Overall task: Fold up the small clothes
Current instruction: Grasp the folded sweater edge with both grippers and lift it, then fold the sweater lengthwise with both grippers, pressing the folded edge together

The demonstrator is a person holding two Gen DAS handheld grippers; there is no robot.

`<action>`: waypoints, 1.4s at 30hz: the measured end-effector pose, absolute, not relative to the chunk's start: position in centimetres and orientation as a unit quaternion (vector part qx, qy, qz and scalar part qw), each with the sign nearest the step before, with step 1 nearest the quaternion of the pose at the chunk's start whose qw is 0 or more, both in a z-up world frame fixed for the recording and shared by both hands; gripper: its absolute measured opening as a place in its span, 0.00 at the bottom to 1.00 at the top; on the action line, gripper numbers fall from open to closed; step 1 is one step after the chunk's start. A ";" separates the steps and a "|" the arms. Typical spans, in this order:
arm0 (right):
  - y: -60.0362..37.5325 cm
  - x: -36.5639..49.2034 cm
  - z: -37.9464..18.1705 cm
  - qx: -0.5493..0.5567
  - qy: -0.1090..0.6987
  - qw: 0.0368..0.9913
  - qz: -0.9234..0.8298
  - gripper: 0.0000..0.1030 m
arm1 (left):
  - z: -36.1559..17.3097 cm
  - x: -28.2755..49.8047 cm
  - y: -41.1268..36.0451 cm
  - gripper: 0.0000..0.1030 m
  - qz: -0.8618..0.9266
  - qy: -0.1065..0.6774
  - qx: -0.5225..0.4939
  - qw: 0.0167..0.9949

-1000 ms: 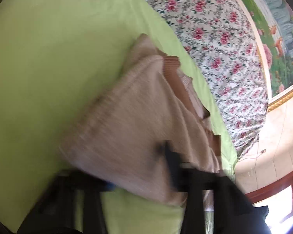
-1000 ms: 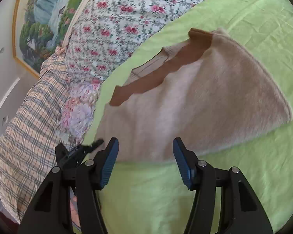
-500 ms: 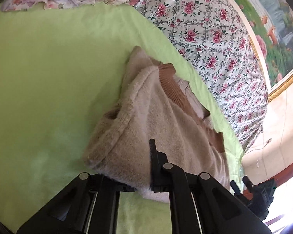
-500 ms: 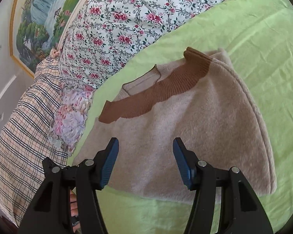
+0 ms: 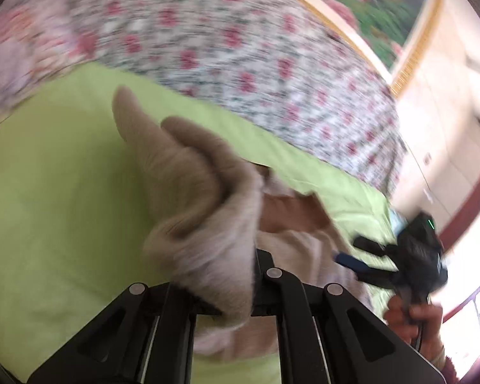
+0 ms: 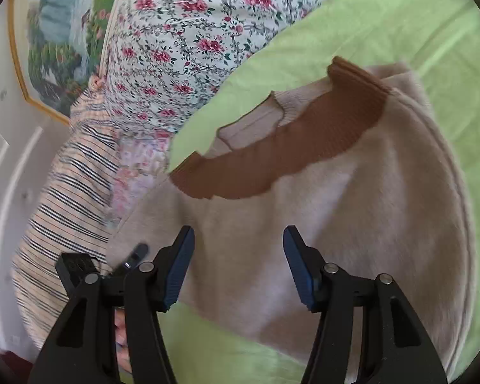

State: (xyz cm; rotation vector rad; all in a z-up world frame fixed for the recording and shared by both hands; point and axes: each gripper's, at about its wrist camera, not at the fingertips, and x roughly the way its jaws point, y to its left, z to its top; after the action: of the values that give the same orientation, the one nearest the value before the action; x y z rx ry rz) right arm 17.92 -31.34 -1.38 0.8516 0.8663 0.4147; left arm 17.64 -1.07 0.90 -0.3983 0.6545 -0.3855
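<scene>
A fuzzy beige sweater [image 6: 352, 224] with a brown ruffled collar [image 6: 272, 166] lies on the green sheet [image 6: 384, 25]. My left gripper [image 5: 238, 284] is shut on a bunched edge of the sweater [image 5: 201, 224] and holds it raised off the sheet; the cloth hides its fingertips. In the right wrist view my right gripper [image 6: 238, 265] hovers open over the sweater's near part, with nothing between its blue pads [image 6: 179, 272]. The left wrist view shows the right gripper [image 5: 361, 262] at the far right, held by a hand [image 5: 409, 316]. Part of the left gripper [image 6: 134, 256] shows at the sweater's left edge.
A floral quilt [image 6: 192, 32] borders the sheet along the far side. A checked cloth [image 6: 64, 208] lies to the left in the right wrist view. A framed painting [image 6: 64, 32] hangs on the wall behind. Green sheet [image 5: 48, 208] spreads left of the sweater.
My left gripper has closed on the sweater's edge, lifted it and rolled. The right gripper has slid in over the sweater, still open.
</scene>
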 end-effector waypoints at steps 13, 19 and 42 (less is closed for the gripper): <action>-28.6 28.0 -5.2 0.397 0.481 0.742 0.246 0.57 | -3.4 17.9 -12.8 0.05 -0.273 0.394 -0.107 0.871; -30.6 28.0 -3.3 0.388 0.446 0.774 0.226 0.16 | -1.5 17.8 -14.8 0.05 -0.277 0.383 -0.091 0.877; -39.1 22.8 -2.6 0.216 0.448 0.862 0.098 0.31 | -4.3 18.4 -25.2 0.29 -0.353 0.443 -0.083 0.820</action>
State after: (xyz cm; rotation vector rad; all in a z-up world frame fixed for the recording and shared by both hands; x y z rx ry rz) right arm 22.84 -39.15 -2.65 0.4523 0.9391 0.2047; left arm 18.42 -25.22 -4.29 -0.1761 0.9426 -0.7505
